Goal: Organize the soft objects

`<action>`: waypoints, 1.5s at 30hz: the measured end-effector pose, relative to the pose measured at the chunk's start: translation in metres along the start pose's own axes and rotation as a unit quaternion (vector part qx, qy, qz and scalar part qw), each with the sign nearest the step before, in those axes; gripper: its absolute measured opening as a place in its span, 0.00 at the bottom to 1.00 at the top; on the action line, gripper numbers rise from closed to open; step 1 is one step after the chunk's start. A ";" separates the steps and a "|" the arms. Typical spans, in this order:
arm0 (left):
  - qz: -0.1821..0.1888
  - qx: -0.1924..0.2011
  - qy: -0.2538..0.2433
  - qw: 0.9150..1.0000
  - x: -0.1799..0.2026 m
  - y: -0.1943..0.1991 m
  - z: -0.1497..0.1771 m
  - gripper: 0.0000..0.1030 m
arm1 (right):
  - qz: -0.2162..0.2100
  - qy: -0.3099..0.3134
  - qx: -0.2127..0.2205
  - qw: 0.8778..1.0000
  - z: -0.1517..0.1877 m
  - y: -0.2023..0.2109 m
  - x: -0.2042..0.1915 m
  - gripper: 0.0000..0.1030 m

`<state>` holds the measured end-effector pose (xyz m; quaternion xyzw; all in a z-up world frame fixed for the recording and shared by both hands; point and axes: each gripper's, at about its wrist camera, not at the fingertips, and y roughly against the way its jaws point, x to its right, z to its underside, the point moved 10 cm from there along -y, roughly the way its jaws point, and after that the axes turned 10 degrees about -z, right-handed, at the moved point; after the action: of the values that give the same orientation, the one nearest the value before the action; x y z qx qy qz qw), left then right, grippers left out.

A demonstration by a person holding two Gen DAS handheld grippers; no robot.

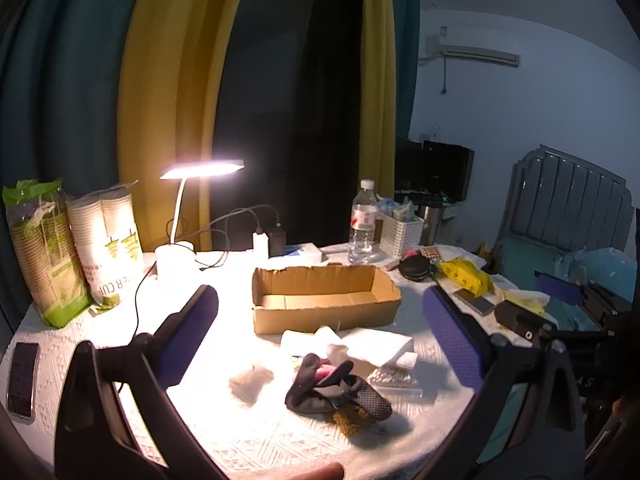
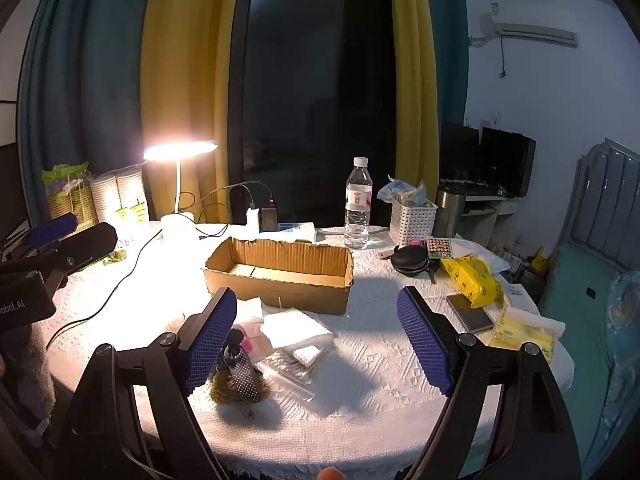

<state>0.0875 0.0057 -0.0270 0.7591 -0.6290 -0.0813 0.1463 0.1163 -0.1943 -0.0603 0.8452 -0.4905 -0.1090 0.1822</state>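
Note:
An open cardboard box [image 1: 326,314] [image 2: 280,286] stands mid-table on the white cloth, with nothing visible inside. In front of it lies a small pile: a dark mesh pouch [image 1: 340,394] [image 2: 242,376] over a yellow-brown tuft [image 1: 352,418] [image 2: 222,394], something pink [image 1: 326,370], folded white pads [image 1: 378,344] [image 2: 296,332], a clear bag of swabs [image 1: 394,378] [image 2: 290,368] and a pale packet [image 1: 250,380]. My left gripper [image 1: 320,294] hangs open above and short of the pile. My right gripper [image 2: 316,294] is open too, its left pad [image 2: 212,340] just beside the pouch. Neither holds anything.
A lit desk lamp [image 1: 200,170], sleeves of paper cups [image 1: 108,248] and cables sit at the back left. A water bottle [image 2: 357,204], white basket [image 2: 412,220], black round case [image 2: 410,260], yellow packet [image 2: 474,280] and dark phone [image 2: 470,312] crowd the right. Another phone [image 1: 23,376] lies left.

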 end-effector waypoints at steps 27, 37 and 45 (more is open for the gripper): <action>-0.003 0.002 0.000 1.000 -0.008 0.001 0.005 0.99 | 0.000 0.004 0.001 1.000 -0.001 0.000 -0.004 0.83; -0.002 0.001 0.000 1.000 -0.009 0.001 0.006 0.99 | 0.000 0.005 0.001 1.000 -0.001 0.000 -0.004 0.83; -0.003 0.001 0.000 1.000 -0.008 0.001 0.006 0.99 | 0.000 0.006 0.000 1.000 -0.002 0.000 -0.006 0.83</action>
<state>0.0831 0.0130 -0.0327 0.7611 -0.6268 -0.0812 0.1456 0.1142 -0.1885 -0.0590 0.8459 -0.4895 -0.1037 0.1848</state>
